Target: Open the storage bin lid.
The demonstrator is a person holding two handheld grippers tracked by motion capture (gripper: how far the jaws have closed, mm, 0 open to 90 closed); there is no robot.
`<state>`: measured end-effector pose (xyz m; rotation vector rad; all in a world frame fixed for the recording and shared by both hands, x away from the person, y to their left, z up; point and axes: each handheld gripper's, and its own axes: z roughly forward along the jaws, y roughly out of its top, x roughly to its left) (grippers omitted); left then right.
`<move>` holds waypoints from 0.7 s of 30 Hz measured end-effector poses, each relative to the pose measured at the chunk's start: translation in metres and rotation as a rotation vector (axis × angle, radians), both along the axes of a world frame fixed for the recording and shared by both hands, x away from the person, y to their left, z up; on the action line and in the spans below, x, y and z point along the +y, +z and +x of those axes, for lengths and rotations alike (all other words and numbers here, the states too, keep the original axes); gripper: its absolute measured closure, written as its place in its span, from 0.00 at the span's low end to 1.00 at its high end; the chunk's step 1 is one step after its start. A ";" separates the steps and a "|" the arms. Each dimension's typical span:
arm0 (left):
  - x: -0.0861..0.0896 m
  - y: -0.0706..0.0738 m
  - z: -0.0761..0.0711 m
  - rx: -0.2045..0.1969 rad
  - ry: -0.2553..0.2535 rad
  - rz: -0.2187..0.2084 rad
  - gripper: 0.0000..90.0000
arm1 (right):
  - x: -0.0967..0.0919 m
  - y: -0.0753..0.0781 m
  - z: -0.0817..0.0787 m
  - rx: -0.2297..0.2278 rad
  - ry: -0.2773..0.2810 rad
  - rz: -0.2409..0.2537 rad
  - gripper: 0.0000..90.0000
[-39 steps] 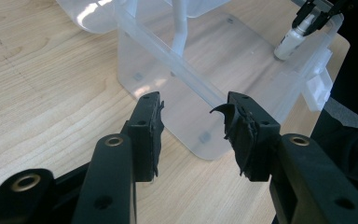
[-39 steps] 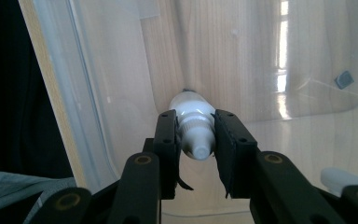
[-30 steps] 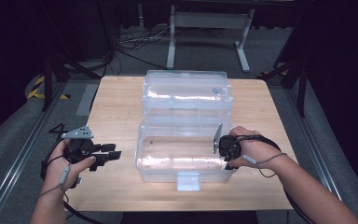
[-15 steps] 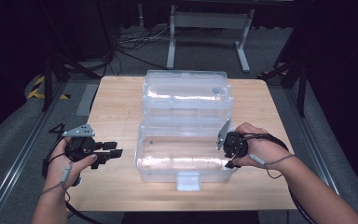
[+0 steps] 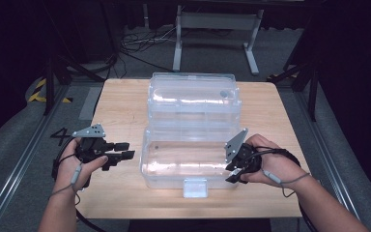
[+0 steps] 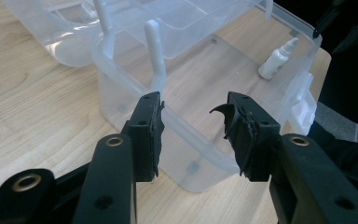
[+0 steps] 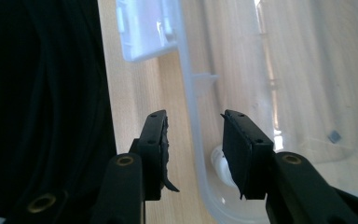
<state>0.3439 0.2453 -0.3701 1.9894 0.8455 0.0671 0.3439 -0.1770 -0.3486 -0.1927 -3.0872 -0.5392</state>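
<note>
Straddling the right end wall of the clear plastic storage box (image 5: 191, 157) at mid-table, the right gripper (image 5: 235, 166) has just been opening with only the rim between its unpressed jaws, seemingly letting go, while the left gripper (image 5: 121, 155) waits open just left of the box.

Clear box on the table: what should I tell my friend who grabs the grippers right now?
Left gripper: fingers open, nothing held, pointing at the left end of the clear box.
Right gripper: fingers have just been opening; they straddle the box's right rim without pressing on it.
Things: the box sits open on the table, lid folded back. A small white bottle lies inside, at the right end.
Done: the box is open.
Left: probably handling the bottle or closing the lid.
</note>
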 end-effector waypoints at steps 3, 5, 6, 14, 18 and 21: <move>-0.001 0.001 0.001 -0.007 -0.006 -0.006 0.63 | 0.006 -0.010 -0.001 0.009 0.009 -0.006 0.67; -0.002 0.002 0.001 -0.015 -0.014 -0.012 0.63 | 0.009 -0.017 -0.001 0.016 0.015 -0.020 0.67; -0.003 0.001 0.001 -0.021 -0.017 -0.020 0.62 | 0.010 -0.020 0.000 0.015 0.013 -0.030 0.68; -0.007 0.003 0.003 -0.061 0.008 0.000 0.59 | 0.013 -0.039 0.003 0.000 0.012 -0.048 0.79; -0.008 0.005 0.003 -0.070 0.009 -0.003 0.59 | 0.016 -0.045 0.000 -0.005 0.014 -0.068 0.84; -0.009 0.006 0.004 -0.078 0.014 -0.002 0.59 | 0.015 -0.046 0.002 -0.015 0.027 -0.070 0.88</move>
